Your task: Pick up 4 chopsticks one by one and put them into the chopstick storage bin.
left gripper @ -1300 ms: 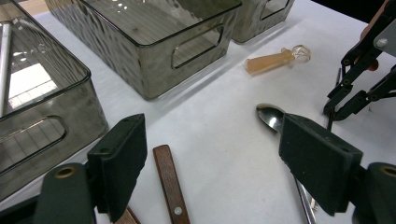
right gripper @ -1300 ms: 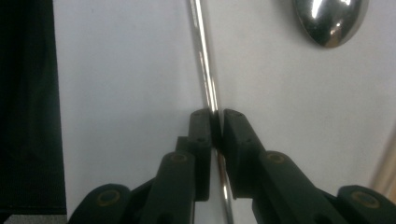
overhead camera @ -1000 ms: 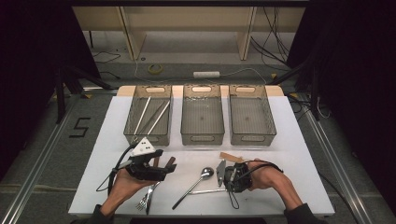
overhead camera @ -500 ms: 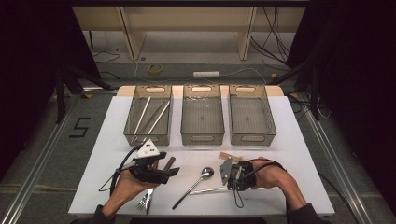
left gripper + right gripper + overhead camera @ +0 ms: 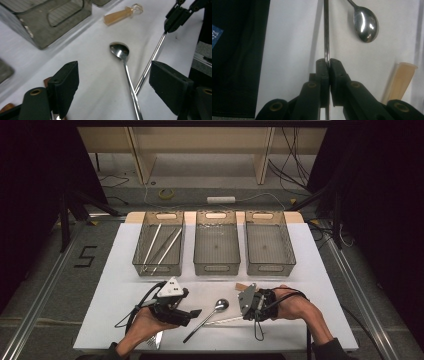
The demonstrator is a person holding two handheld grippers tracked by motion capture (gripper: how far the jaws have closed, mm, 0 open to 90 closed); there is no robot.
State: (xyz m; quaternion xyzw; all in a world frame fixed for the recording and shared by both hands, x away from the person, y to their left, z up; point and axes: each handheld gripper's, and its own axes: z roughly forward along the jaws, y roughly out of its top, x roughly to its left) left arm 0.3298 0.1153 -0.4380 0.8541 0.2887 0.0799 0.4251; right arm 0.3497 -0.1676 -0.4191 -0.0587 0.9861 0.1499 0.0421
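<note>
A steel spoon (image 5: 220,305) lies on the white table (image 5: 310,270), bowl toward the bins, handle running to the front left. My right gripper (image 5: 244,315) is shut on the end of a thin metal rod (image 5: 225,321) that crosses the spoon's handle. In the right gripper view the jaws (image 5: 327,65) pinch the rod (image 5: 326,30), with the spoon bowl (image 5: 365,23) just beside it. My left gripper (image 5: 192,312) stands open left of the spoon. In the left gripper view its jaws (image 5: 116,85) straddle the spoon (image 5: 120,51) and the rod (image 5: 150,66).
Three grey bins stand at the back: the left bin (image 5: 139,262) holds long metal sticks, the middle bin (image 5: 216,267) and the right bin (image 5: 270,265) look bare. A wooden-handled piece (image 5: 242,286) lies near the right gripper. A fork-like utensil (image 5: 157,340) lies by the left hand.
My left gripper has shifted a little to the right, nearer the spoon. The right gripper has stayed almost in place at the rod's end.
</note>
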